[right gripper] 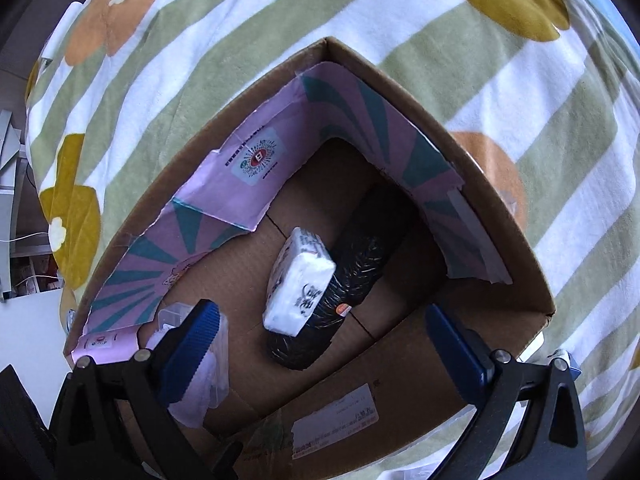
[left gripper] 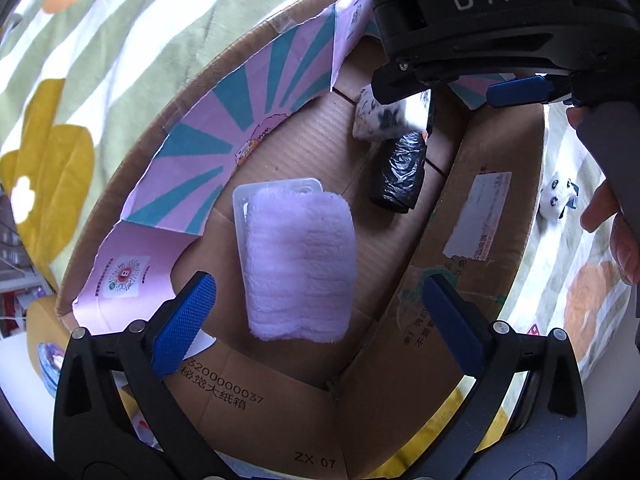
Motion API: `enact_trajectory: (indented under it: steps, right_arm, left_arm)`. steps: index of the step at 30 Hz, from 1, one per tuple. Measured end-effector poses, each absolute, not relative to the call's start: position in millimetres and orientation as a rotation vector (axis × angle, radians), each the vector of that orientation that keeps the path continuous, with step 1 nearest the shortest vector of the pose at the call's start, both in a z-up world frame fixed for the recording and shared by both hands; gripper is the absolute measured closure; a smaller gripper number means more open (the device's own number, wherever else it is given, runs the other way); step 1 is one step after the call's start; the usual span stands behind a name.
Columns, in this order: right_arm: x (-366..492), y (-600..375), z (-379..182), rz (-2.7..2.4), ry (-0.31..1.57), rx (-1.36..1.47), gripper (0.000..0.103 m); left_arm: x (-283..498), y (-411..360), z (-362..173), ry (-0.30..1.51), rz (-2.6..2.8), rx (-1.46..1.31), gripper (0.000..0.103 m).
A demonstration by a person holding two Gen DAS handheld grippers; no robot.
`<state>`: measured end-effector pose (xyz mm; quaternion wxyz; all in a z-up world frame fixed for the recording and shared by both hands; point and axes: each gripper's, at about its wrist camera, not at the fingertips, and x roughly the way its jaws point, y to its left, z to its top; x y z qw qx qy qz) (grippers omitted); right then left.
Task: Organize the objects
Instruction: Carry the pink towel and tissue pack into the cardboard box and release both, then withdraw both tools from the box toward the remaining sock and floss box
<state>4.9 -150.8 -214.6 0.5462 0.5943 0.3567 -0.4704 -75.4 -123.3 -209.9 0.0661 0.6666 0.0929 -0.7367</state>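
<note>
Where hidden rightward, lilac towel fully visible

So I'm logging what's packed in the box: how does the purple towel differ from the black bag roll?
The purple towel is pale, fluffy and broad; the black bag roll is dark, crinkly, shiny and narrower. The towel lies on a clear plastic tray; the roll has a white tissue pack leaning on it. Both are rolled and lie inside the cardboard box.

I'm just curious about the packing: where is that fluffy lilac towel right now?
The lilac towel lies on the floor of the cardboard box, partly over a clear plastic case, left of the black bag roll in the left wrist view.
</note>
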Motion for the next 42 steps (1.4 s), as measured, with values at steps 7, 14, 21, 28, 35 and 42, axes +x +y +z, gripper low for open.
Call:
enact_trajectory:
  steps: [7,14,21,28,35,42]
  right_arm:
    - [3,-145,-204,-1.136,0.823,1.425,0.0]
    - [2,-128,-185,-1.163,0.822,1.416,0.0]
    - [3,-104,-161,-1.228,0.736,1.464,0.0]
    - [-9,-62,-121,-1.348,0.605,1.471,0.0]
    - [-28,-1,-95,-1.547,0.41,1.524,0.0]
    - [-43,81,-87,-1.76,0.241,1.607,0.0]
  left_arm:
    - [-72,-125,-210,0.28,-2.235,2.002,0.0]
    - [-68,-123,-202,0.258,-2.276,1.987,0.0]
    - [-80,-111,-173,0.206,-2.342,1.978,0.0]
    - [-61,-118,-146,0.113,-2.419,1.973,0.0]
    - [-64,-113,-100,0.014,-2.51,1.949,0.0]
    - [-77,-80,-62,-0.151,-2.669,1.869,0.0]
